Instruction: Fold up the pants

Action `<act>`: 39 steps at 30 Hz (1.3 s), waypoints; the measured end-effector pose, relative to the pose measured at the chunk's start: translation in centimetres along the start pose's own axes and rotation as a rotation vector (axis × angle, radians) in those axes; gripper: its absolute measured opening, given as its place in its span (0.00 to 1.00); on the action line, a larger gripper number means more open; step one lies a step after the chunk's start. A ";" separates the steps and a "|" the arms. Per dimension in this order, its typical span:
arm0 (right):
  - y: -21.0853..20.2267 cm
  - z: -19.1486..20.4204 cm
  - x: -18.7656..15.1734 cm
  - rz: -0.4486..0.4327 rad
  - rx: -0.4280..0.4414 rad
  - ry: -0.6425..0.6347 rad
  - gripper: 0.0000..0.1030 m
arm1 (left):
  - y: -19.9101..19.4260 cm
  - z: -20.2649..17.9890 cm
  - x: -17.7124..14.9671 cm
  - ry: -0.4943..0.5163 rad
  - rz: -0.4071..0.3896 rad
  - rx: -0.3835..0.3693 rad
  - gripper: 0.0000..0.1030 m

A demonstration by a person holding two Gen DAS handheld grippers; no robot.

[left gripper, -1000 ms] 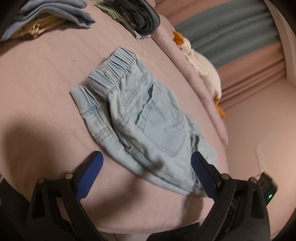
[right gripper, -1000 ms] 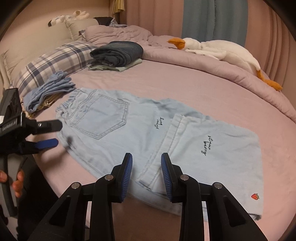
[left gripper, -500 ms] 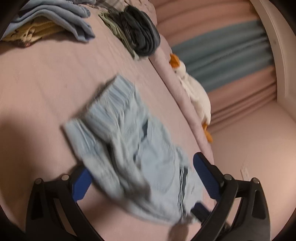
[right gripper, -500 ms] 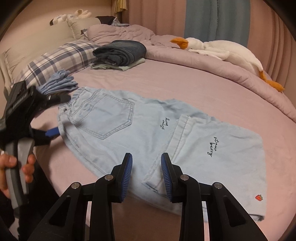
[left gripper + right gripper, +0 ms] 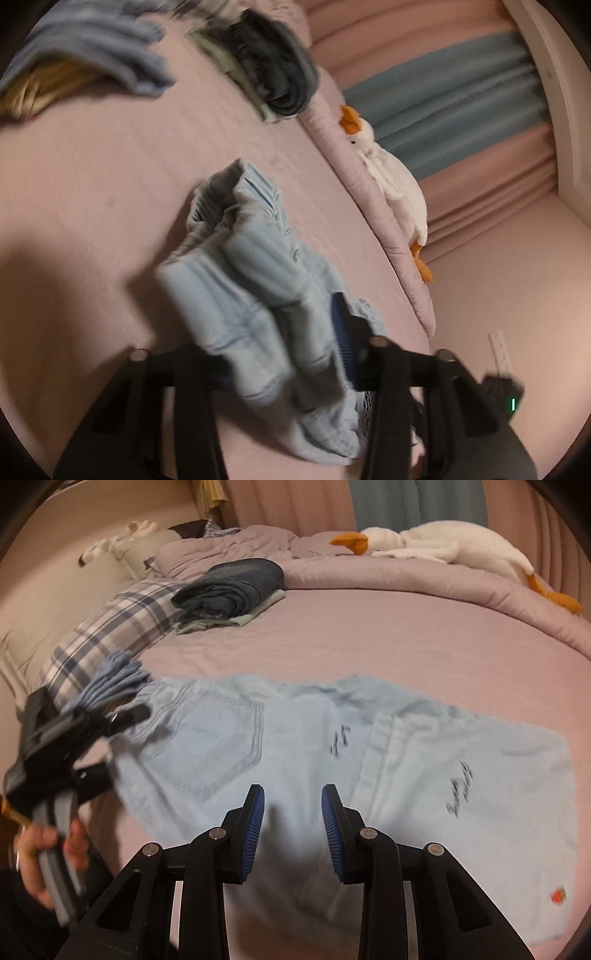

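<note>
Light blue denim pants [image 5: 295,738] lie flat on the pink bed [image 5: 369,635], waistband to the left, legs folded over to the right. At the waistband end a hand [image 5: 48,849] holds my left gripper [image 5: 122,742], one finger above the cloth and one below. In the left wrist view the waistband [image 5: 251,295] is bunched and raised between the jaws of the left gripper [image 5: 284,332], which are closing on it. The left pad is hidden by cloth. My right gripper [image 5: 292,794] hovers over the pants' near edge, open, nothing between its pads.
A folded stack of dark jeans [image 5: 232,587] and a folded blue garment [image 5: 110,683] sit near the plaid pillow [image 5: 122,627]. A white goose plush [image 5: 443,546] lies on the rolled duvet [image 5: 406,590] along the far side.
The left gripper's wide jaws came in over the waistband and narrowed, bunching and lifting the cloth. The right gripper shifted over the pants' near edge, its jaws unchanged.
</note>
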State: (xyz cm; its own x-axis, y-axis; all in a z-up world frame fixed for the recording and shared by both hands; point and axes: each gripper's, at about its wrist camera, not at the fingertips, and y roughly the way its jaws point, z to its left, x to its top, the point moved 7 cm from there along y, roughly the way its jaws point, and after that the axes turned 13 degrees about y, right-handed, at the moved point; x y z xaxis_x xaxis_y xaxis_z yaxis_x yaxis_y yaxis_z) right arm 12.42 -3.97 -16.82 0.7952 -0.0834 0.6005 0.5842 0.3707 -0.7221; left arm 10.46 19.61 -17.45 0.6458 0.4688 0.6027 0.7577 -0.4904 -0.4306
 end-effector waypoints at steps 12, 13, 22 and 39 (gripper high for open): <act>6.5 -0.4 1.8 0.127 -0.073 0.137 0.31 | 0.0 -3.9 0.5 0.265 0.000 0.045 0.35; 6.3 0.0 1.7 0.135 -0.076 0.108 0.31 | 0.0 -4.0 0.5 0.275 0.002 0.049 0.35; 2.3 2.0 -3.5 0.178 -0.019 0.014 0.31 | 0.3 -4.6 0.4 0.344 0.022 0.055 0.35; -3.2 -6.7 -0.9 0.009 0.489 0.621 0.46 | 3.9 -17.9 -3.2 0.662 0.087 -0.171 0.34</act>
State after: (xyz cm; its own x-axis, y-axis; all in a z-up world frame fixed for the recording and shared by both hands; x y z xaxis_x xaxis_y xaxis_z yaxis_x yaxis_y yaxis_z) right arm 10.96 -11.25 -17.37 0.8290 -0.5261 0.1896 0.5540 0.7264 -0.4067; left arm 9.66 2.98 -9.03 0.4690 -0.0984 0.8777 0.6453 -0.6404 -0.4166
